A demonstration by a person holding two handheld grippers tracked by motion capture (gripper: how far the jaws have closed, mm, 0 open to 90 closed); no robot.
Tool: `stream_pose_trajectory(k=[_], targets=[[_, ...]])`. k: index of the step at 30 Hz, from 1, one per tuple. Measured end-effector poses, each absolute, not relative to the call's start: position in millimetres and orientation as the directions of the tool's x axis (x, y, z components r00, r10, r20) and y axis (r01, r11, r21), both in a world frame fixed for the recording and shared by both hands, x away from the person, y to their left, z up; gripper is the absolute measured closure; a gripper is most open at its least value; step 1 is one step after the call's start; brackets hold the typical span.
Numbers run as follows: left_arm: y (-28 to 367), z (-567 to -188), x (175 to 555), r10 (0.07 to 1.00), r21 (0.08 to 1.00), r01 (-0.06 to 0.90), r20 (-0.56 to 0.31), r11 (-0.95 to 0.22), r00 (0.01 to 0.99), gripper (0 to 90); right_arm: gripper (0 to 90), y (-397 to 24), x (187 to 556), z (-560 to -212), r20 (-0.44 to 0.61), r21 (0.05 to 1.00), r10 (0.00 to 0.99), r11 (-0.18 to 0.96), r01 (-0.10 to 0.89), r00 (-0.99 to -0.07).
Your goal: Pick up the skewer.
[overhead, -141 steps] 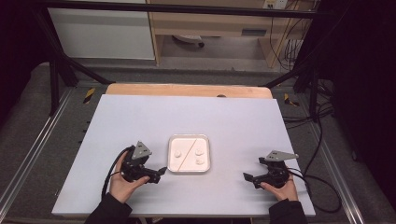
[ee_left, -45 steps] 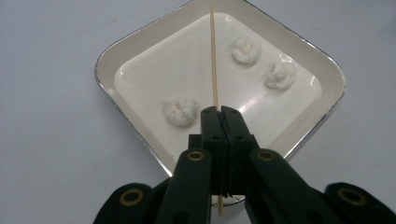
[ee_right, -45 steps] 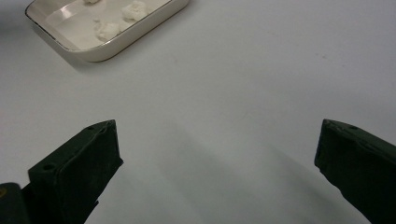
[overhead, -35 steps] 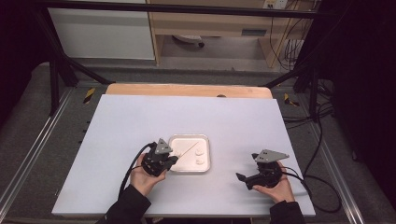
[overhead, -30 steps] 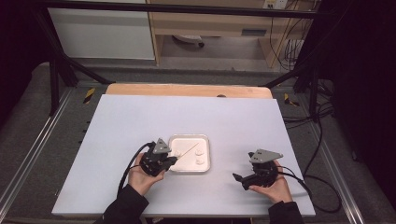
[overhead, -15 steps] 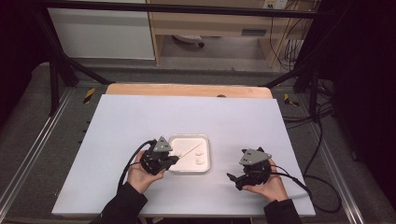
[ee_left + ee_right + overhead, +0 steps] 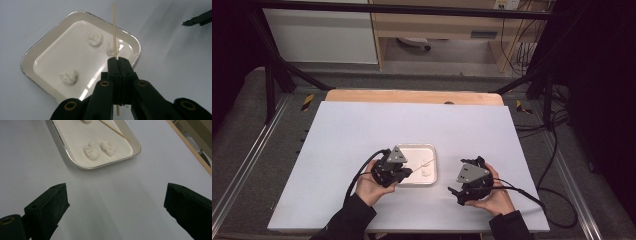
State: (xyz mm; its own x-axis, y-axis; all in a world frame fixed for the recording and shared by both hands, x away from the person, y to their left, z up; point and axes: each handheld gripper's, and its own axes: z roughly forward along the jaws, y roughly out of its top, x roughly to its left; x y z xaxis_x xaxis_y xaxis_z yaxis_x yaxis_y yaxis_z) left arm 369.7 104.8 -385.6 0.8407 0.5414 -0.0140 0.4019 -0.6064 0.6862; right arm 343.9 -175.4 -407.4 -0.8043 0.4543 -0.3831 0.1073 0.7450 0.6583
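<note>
A thin wooden skewer is clamped between the closed jaws of the left gripper, its long end held out over the shallow white rectangular tray, above three small white lumps. The right gripper is kept wide apart and empty over the pale grey table, just beside the tray

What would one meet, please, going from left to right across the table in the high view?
Left gripper shut on a wooden skewer → white tray with white lumps → right gripper, jaws open, nothing between them.
</note>
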Motion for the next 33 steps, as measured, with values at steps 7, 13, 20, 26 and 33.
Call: stream_pose_trajectory(k=[7,13,20,26,33], targets=[[89,-382,368,0.506,0.677,0.372,0.0,-0.635,0.863,89.0,10.0,-167,343,-407,-0.439,0.617,0.401,0.785,0.054,-0.804],[78,-381,368,0.481,0.66,0.358,0.005,-0.66,0.877,89.0,13.5,-164,342,-407,-0.487,0.579,0.356,0.815,0.011,-0.797],[67,-380,367,0.454,0.645,0.343,0.006,-0.683,0.891,89.0,21.6,-162,343,-407,-0.548,0.518,0.28,0.854,-0.056,-0.788],[58,-378,366,0.428,0.631,0.323,0.015,-0.705,0.904,89.0,30.0,-161,342,-408,-0.595,0.462,0.204,0.878,-0.123,-0.778],[48,-378,364,0.398,0.622,0.306,0.01,-0.721,0.917,89.0,41.5,-159,343,-411,-0.623,0.406,0.109,0.892,-0.201,-0.775]])
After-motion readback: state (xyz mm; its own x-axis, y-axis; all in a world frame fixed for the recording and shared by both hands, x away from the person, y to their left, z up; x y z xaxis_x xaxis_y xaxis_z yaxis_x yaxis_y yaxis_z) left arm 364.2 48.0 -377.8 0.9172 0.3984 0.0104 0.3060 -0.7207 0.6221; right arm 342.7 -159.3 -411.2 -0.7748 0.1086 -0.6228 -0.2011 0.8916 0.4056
